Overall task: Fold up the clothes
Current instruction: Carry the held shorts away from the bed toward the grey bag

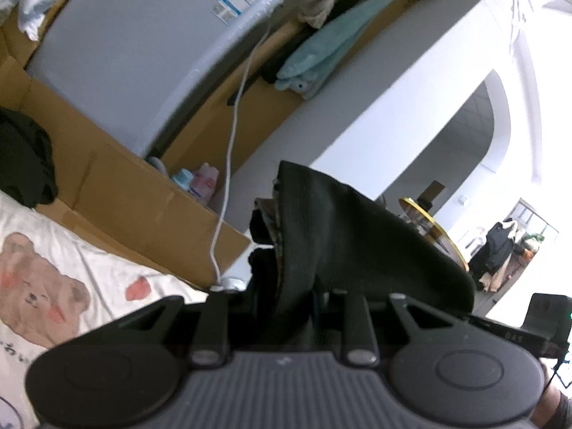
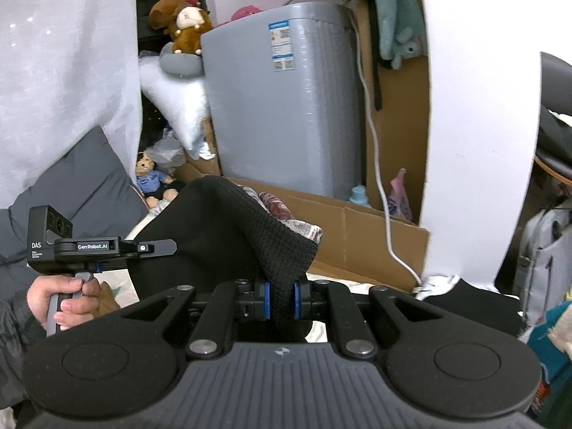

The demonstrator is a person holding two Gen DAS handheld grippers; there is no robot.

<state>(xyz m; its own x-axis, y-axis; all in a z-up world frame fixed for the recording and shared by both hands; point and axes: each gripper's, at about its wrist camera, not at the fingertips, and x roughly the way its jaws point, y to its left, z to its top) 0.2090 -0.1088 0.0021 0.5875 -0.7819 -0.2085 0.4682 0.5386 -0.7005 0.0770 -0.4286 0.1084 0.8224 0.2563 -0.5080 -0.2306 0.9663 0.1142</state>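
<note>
My right gripper [image 2: 282, 302] pinches the black knit garment [image 2: 228, 236]. My left gripper [image 1: 282, 307] clamps it too, before the grey appliance [image 1: 143, 53].

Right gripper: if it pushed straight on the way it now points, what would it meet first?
The right gripper is already shut on the black knit garment, so that fabric comes first. Beyond it, probably the cardboard box flap, then the grey appliance; depth is unclear.
</note>
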